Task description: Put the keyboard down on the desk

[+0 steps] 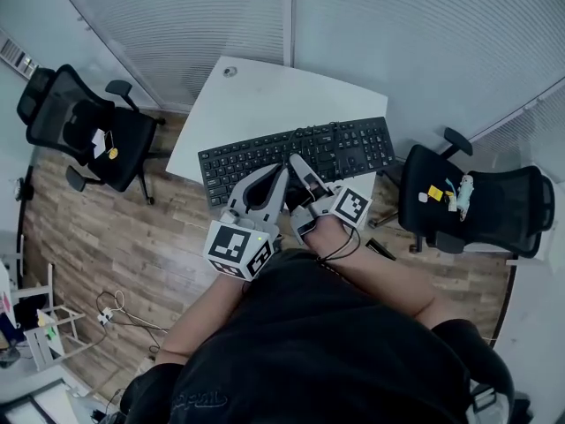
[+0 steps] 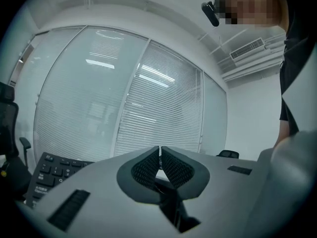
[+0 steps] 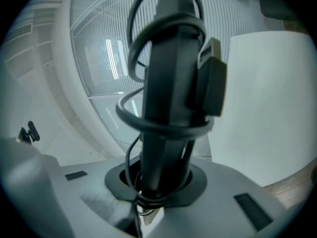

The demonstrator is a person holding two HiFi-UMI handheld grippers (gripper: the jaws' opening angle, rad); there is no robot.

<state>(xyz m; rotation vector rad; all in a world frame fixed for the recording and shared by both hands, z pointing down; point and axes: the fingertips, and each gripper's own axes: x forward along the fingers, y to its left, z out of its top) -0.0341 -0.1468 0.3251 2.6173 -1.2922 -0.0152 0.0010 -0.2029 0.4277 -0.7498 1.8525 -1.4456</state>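
Pinching the keyboard [image 1: 296,159] by its near edge, the right claw [image 1: 298,162] holds it straight ahead of its jaws, with the cable [image 3: 132,108] looped round it. The left claw [image 1: 280,174], pressed together on nothing, sits just beside it, keys ahead to its left. The keyboard seems to have reached the desk [image 1: 256,95]; laying it flat and letting go remain.

2 black office chairs on wood floor [image 1: 132,246]: left chair [image 1: 84,126], right chair [image 1: 481,206]; blinds [image 1: 397,34] behind.
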